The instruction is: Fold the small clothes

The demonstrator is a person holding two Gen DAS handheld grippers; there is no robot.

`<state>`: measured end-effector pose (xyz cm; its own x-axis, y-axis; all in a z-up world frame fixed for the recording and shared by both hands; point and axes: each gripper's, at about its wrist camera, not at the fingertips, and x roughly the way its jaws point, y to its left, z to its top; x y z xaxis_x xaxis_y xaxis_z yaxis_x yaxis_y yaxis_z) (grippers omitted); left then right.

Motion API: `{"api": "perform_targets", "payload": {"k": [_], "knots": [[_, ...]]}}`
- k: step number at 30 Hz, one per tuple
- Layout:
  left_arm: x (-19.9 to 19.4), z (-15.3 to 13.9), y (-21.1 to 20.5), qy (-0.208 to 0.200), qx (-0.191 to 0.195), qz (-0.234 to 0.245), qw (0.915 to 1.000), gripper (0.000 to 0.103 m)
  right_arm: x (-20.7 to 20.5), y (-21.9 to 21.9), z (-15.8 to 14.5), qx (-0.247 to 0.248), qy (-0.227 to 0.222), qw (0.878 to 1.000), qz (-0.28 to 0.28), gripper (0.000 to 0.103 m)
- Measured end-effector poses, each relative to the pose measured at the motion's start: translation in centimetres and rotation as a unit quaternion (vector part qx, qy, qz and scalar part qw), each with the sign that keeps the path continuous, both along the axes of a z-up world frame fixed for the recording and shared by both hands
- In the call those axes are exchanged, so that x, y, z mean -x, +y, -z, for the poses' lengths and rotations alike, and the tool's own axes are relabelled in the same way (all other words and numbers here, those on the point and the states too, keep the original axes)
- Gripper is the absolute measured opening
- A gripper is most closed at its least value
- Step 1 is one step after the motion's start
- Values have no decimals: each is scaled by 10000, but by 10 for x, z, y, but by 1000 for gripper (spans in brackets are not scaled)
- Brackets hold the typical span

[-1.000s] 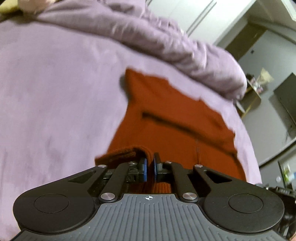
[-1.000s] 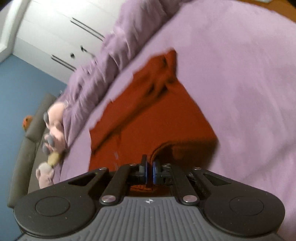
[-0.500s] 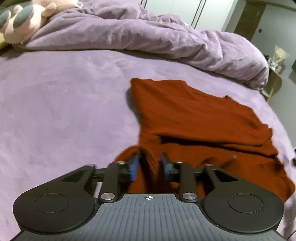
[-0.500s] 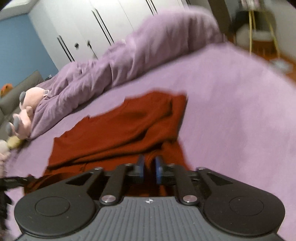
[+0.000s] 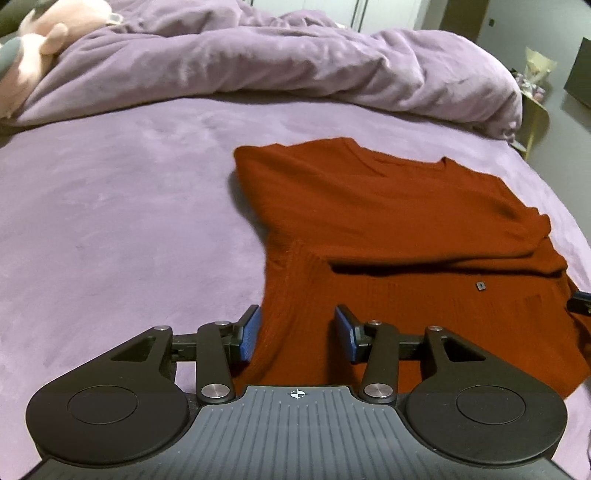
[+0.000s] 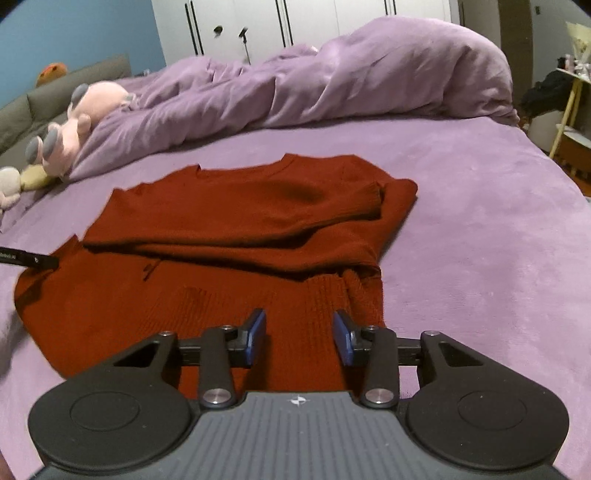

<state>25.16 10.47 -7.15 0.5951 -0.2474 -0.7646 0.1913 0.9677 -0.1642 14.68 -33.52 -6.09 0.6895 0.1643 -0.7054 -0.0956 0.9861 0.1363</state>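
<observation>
A rust-red knitted sweater [image 5: 388,236] lies flat on the purple bed, neckline at the far side, sleeves folded across its body. My left gripper [image 5: 297,336] is open over the sweater's near left hem corner, holding nothing. In the right wrist view the sweater [image 6: 236,221] fills the middle, one sleeve lying across it. My right gripper [image 6: 299,334] is open over the near right hem corner, empty. The tip of the right gripper [image 5: 580,301] shows at the right edge of the left wrist view; the left gripper's tip [image 6: 29,258] shows at the left edge of the right wrist view.
A bunched purple duvet [image 5: 295,62] lies across the far side of the bed [image 5: 110,221]. A pink plush toy [image 6: 77,122] sits at the far left beside a grey sofa [image 6: 55,88]. White wardrobe doors [image 6: 295,26] stand behind. A yellow side table [image 6: 569,110] stands right.
Both grippers have gone from shut on the sweater's hem to open. The hem has dropped flat onto the bed and both views have levelled out.
</observation>
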Motion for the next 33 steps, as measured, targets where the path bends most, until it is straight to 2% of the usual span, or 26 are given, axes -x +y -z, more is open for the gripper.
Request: {"api": "perform_targets", "payload": {"k": [5, 8, 12, 16, 17, 18, 22, 25, 27, 29, 33], "knots": [[-8, 4, 5, 174, 234, -60, 9996, 45, 0, -5, 2, -110, 74, 9999, 91, 38], [-6, 3, 3, 72, 75, -54, 9999, 23, -3, -3, 4, 10, 136, 9999, 53, 38], [0, -3, 6, -1, 138, -131, 9998, 13, -9, 0, 5, 53, 231, 9997, 86, 38], [8, -12, 7, -110, 202, -46, 9997, 12, -11, 4, -2, 298, 255, 9992, 92, 39], [10, -14, 6, -134, 197, -21, 9997, 11, -12, 6, -3, 422, 264, 9987, 107, 45], [12, -16, 5, -170, 222, 39, 9996, 11, -12, 6, -3, 489, 314, 9982, 148, 46], [15, -15, -4, -164, 286, 327, 9989, 11, -11, -4, 5, 76, 395, 9991, 130, 45], [11, -8, -13, -90, 123, 389, 9991, 14, -11, 0, 5, 97, 309, 9995, 66, 34], [6, -4, -17, -55, 88, 357, 9993, 24, -12, 3, 5, 122, 297, 9995, 11, 26], [3, -1, -20, -57, -26, 297, 9995, 28, -14, 5, 5, 54, 356, 9993, -50, 12], [-2, 2, -25, -21, -131, 373, 9992, 32, -18, 14, 6, 303, 409, 9986, -105, 10]]}}
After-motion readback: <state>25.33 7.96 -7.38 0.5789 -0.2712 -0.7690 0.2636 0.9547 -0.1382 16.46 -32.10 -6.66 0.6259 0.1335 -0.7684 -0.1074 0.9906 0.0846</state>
